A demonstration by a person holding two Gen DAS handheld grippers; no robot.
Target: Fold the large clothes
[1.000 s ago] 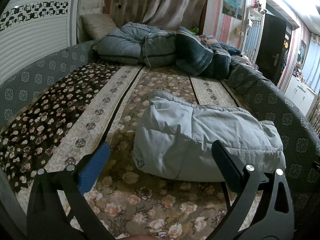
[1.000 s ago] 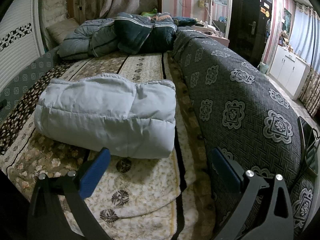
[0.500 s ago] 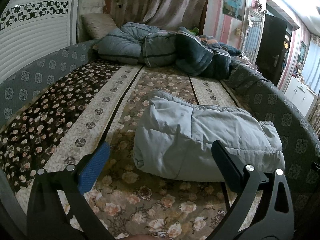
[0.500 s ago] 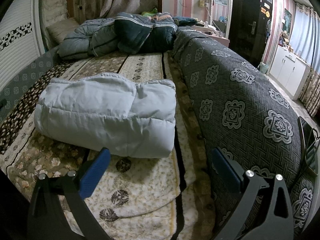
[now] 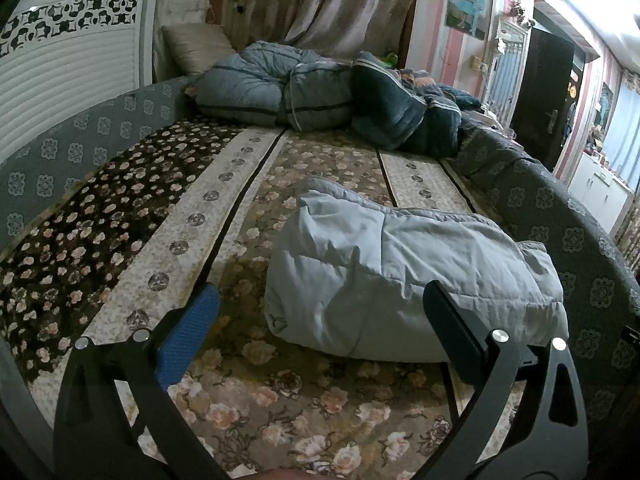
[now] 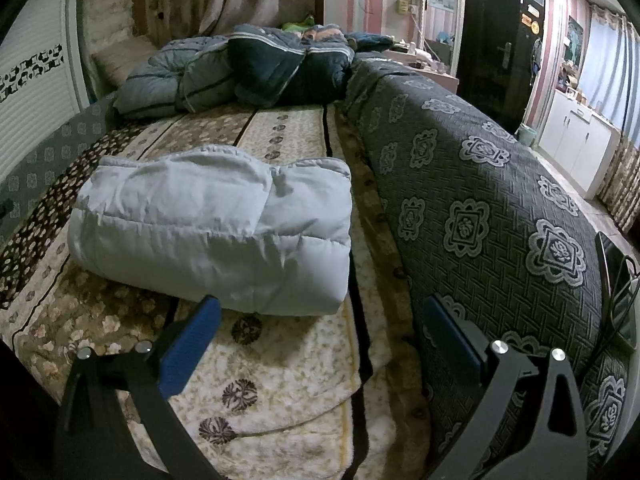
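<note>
A pale grey-blue padded jacket (image 5: 404, 276) lies folded into a thick bundle on the flowered bedspread (image 5: 240, 208). In the right wrist view the same jacket (image 6: 216, 232) sits ahead and to the left. My left gripper (image 5: 320, 300) is open, held above the bed just short of the bundle's near edge, with nothing between its fingers. My right gripper (image 6: 320, 308) is open too, near the bundle's front right corner, and grips nothing.
Several rolled dark blue and grey quilts (image 5: 320, 96) are piled at the head of the bed beside a pillow (image 5: 196, 46). A dark patterned cover (image 6: 492, 208) drapes the bed's right side. A dark door (image 6: 496, 40) and a white cabinet (image 6: 576, 140) stand beyond.
</note>
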